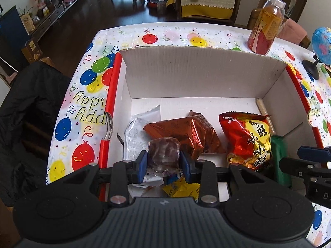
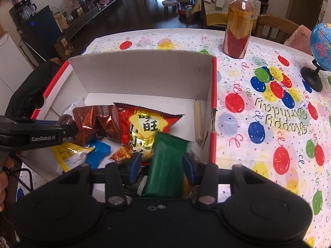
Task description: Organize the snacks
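Observation:
A white cardboard box [image 1: 186, 74] with red edges sits on the balloon tablecloth. My left gripper [image 1: 163, 163] is shut on a small clear-wrapped brown snack [image 1: 163, 150], held over the box's near left part. My right gripper [image 2: 162, 165] is shut on a green packet [image 2: 165, 165], over the near right part of the box [image 2: 140, 72]. Inside lie a red-and-yellow chip bag [image 1: 248, 138], a shiny brown packet [image 1: 186, 132], a white wrapper [image 1: 134, 136], a yellow packet [image 2: 68, 155], a blue packet [image 2: 97, 155] and a sausage stick [image 2: 198, 122].
A tall orange drink bottle [image 2: 238, 26] stands beyond the box's far right corner. A small globe [image 2: 320, 47] on a black stand is at the table's right edge. A dark jacket [image 1: 31, 107] hangs left of the table. A hand [image 2: 4, 175] shows at the left edge.

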`<state>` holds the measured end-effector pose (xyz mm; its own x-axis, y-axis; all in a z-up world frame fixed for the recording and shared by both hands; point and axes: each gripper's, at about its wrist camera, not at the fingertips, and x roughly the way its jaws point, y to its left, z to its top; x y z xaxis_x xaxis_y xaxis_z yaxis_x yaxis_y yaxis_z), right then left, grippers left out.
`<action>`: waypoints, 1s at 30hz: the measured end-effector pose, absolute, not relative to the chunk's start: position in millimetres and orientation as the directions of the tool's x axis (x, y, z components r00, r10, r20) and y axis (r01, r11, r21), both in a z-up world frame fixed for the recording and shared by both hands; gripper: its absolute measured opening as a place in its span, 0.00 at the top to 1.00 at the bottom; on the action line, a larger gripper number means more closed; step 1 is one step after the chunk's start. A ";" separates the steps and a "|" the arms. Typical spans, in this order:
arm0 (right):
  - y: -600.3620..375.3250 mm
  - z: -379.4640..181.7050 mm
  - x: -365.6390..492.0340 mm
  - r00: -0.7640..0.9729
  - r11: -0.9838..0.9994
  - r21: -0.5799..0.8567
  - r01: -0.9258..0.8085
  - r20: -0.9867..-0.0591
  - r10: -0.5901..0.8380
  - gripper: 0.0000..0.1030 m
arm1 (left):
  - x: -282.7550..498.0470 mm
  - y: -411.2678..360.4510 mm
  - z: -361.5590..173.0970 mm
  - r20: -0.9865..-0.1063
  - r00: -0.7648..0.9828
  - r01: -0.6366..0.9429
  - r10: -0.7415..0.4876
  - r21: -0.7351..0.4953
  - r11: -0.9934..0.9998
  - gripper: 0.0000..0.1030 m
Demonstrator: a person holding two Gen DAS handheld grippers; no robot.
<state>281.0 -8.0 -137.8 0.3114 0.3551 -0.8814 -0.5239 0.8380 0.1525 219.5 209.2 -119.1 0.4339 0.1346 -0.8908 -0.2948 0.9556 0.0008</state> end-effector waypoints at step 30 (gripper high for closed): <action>-59.7 -64.4 224.7 0.445 0.796 0.238 -0.556 -0.724 0.527 0.00 | 134.1 181.8 -36.4 -0.769 0.630 -0.289 0.107 -0.104 0.951 0.20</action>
<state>224.7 -59.7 -64.4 0.4448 0.5272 -0.7240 -0.5563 0.7962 0.2379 134.1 181.8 -36.4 0.6301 0.1073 -0.7691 -0.2894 0.9515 -0.1044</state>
